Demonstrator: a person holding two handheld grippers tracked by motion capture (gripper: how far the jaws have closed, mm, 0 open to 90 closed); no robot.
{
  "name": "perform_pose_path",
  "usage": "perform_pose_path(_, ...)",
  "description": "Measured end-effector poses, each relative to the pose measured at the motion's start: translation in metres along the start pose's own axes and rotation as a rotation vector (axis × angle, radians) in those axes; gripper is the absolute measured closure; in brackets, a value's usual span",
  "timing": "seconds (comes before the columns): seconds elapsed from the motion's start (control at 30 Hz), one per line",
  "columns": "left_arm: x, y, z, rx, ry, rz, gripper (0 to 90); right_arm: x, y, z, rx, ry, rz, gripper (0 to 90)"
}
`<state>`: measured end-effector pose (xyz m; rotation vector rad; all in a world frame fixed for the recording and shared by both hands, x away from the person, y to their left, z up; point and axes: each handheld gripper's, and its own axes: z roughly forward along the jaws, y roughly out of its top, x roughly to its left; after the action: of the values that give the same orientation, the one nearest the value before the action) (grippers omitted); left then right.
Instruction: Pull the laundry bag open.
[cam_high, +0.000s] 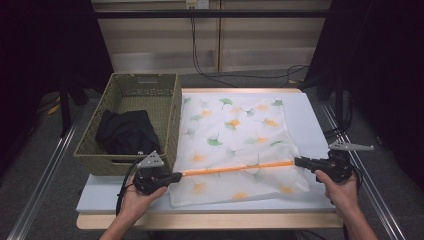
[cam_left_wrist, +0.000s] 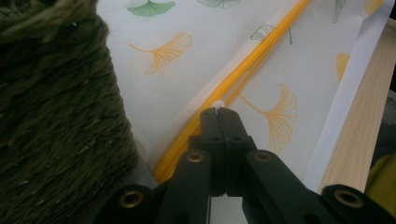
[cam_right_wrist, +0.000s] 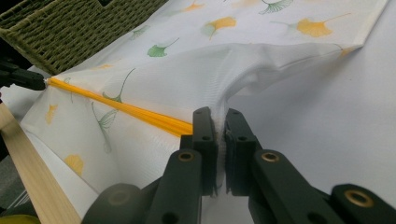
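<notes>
Both grippers pinch opposite ends of the orange zipper on the ginkgo-print mesh bag, which lies flat on the table beside the wicker basket. Left gripper is clamped on what seems the zipper pull; right gripper grips bunched fabric. Zipper runs straight between them, forearms low.

One camera looks down from above the white table; two ride close behind the jaws, both catching the leaf-printed white fabric bag.
</notes>
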<state>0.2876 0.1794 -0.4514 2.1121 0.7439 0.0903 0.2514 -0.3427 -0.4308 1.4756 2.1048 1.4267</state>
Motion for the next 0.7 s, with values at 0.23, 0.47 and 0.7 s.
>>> perform_pose_path(0.23, 0.004, -0.007, -0.003, 0.019, 0.023, -0.007, 90.0, -0.001, 0.001, -0.002, -0.004, -0.003, -0.007, 85.5)
perform_pose_path(0.47, 0.005, -0.008, -0.006, 0.031, 0.033, -0.003, 90.0, 0.000, 0.002, -0.002, 0.002, -0.002, -0.008, 85.5)
perform_pose_path(0.7, 0.008, -0.011, -0.008, 0.020, 0.030, -0.016, 90.0, 0.001, 0.002, -0.001, 0.011, -0.002, -0.008, 85.6)
